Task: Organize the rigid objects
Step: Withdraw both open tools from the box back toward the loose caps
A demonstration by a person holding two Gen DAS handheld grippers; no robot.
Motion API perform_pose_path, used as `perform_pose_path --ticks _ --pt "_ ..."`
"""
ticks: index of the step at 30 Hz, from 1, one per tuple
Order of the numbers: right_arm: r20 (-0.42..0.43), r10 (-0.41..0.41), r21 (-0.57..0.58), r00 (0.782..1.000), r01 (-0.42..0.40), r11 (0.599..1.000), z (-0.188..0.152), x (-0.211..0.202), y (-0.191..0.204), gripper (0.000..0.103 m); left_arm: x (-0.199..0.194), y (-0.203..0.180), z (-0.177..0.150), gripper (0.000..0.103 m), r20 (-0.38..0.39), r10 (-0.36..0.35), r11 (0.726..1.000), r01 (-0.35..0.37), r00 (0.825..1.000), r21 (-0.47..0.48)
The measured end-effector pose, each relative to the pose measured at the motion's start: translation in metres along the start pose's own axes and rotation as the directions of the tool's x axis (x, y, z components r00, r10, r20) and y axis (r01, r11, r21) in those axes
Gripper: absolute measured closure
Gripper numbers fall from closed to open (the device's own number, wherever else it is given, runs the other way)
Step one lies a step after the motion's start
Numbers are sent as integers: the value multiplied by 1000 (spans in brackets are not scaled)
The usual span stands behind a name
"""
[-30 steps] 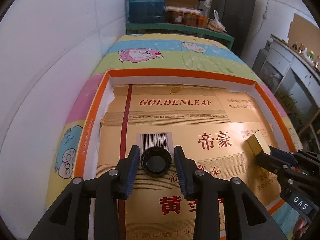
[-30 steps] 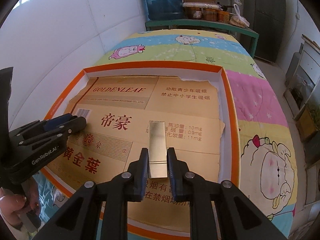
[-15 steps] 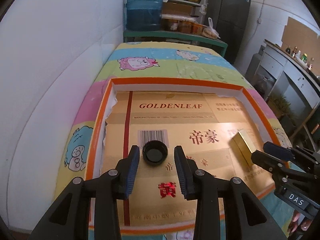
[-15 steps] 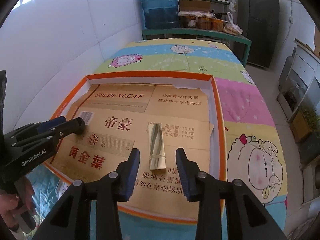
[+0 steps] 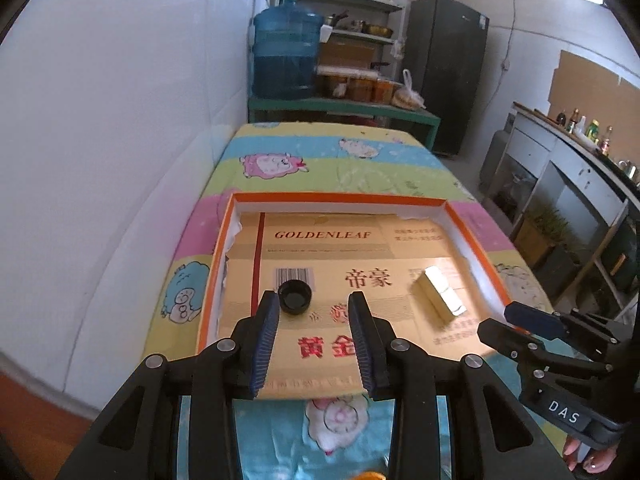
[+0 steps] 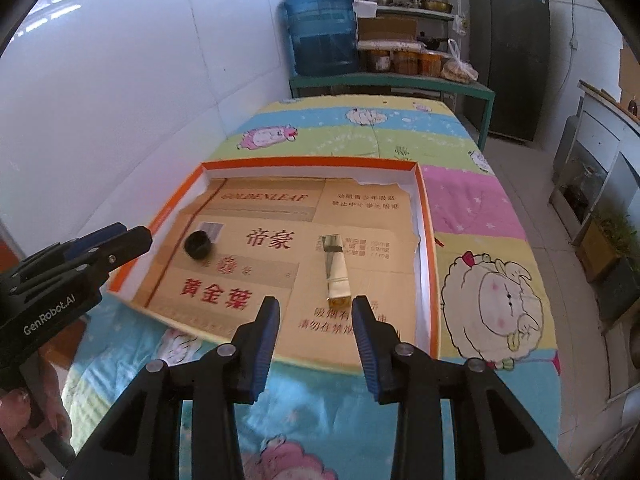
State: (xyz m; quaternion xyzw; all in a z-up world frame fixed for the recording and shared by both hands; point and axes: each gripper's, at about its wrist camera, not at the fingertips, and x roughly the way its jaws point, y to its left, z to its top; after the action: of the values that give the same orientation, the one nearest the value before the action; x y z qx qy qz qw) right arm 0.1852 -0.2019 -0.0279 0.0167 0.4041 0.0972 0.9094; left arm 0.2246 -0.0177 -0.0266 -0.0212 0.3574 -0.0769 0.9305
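You are facing a white wall (image 5: 120, 128) running along the left of a table spread with a bright cartoon-print cloth (image 6: 360, 128). Past it, a green-framed bench (image 5: 344, 108) carries a large blue plastic water jug (image 5: 286, 56) and jars, with cluttered shelves above. A tall dark fridge (image 6: 508, 48) fills the far corner; daylight enters high on the right.

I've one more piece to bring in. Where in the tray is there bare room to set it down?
The tray holds only the black cap near its left side and the gold box right of centre. Free patches: the wide middle strip between cap and box, the whole far end under the GOLDENLEAF print, and the near-left corner. Tightest is the strip between the box and the right wall.
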Motion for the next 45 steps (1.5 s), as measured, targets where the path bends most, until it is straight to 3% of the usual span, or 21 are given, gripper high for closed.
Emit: perform_pose_path --ticks 12,15,27,45 --pt "81 -6 -29 997 8 1000 -32 -76 31 64 -72 -6 -22 65 66 -15 1000 15 998 -7" --pt "88 -4 -28 996 6 1000 -41 -88 37 53 -89 -6 -31 65 75 -12 1000 12 997 3" --pt "100 -12 -28 995 14 1000 -75 -129 49 52 -150 7 -58 65 109 -2 1000 3 994 -7" --pt "67 -6 -44 998 9 999 -126 -153 60 52 -186 8 -110 65 98 -23 1000 24 995 -8"
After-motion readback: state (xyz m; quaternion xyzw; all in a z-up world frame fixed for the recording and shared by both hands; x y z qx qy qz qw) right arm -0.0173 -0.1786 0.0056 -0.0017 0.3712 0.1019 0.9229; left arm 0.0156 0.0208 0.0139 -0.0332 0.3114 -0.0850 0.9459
